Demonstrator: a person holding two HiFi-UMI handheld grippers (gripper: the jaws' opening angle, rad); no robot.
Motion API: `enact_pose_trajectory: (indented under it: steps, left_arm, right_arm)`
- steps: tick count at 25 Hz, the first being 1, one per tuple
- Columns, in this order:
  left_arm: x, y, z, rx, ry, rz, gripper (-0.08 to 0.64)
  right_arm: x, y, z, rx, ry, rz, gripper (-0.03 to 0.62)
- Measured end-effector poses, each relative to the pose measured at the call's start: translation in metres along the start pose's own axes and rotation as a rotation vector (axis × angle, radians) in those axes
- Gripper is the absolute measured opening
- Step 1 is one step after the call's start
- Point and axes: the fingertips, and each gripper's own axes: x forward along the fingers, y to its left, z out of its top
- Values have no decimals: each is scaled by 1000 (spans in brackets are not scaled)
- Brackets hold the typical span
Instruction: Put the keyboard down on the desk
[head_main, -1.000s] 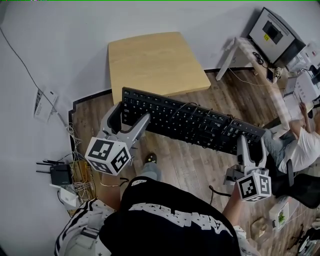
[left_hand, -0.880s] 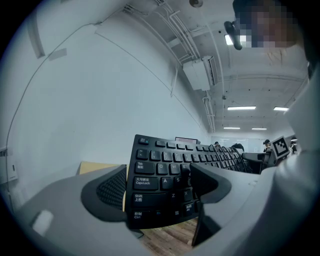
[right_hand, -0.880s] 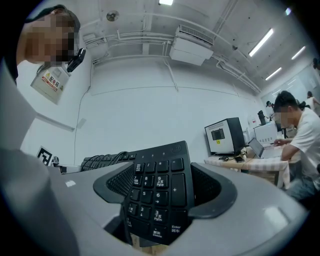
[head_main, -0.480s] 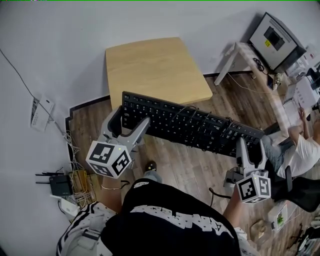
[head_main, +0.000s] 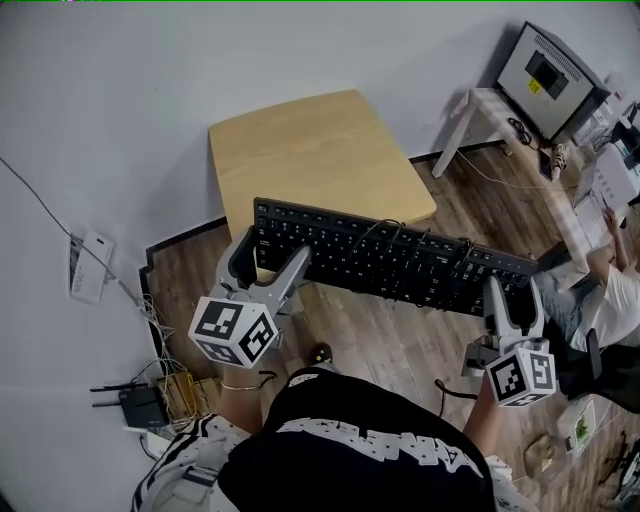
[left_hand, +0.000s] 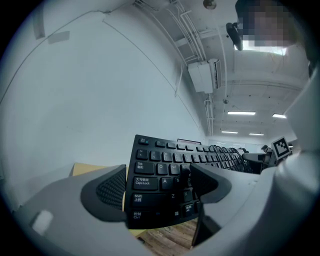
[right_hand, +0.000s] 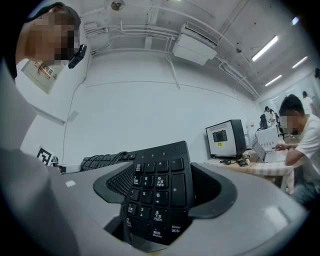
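**Desk:** Have you got it, and where is it?

**Me:** Yes. I hold the long black plastic keyboard (head_main: 400, 262) in the air above the wood-plank floor (head_main: 380, 340), one claw at each end. My left claw (head_main: 268, 250) is clamped on the Caps Lock end and my right claw (head_main: 510, 295) on the number-pad end, with their dark dimpled pads pressed against it.

**Desk:** Which way is the table?

**Me:** The pale square wooden table (head_main: 300, 150), smooth-topped with rounded corners, lies at about 12 o'clock from the keyboard. The keyboard's long axis runs from 10 o'clock to 4 o'clock. From the head view its left end overlaps the table's near edge, so my left claw is nearer. I reckon the right end must swing forward. A thin black cable (head_main: 385, 232) lies looped over the keys
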Motion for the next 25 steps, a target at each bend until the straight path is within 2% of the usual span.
enact_pose_trajectory:
  steps: [5,13,21,23,25]
  left_arm:
    - [-4,0,5,7,-8,19,383]
    - [-13,-1,6,14,-40,94,383]
    - [-23,0,3,3,-36,148,383]
    - [-35,-2,0,-1,-32,105,383]
    - [-30,-16,-2,-15,-24,-54,383]
  right_arm:
    - [4,2,1,5,13,22,359]
    - [20,-2,-1,20,14,99,358]
    - [31,0,-3,21,40,150,357]
    - [6,8,-3,12,29,110,357]
    - [-52,15,7,-20,-17,-44,357]
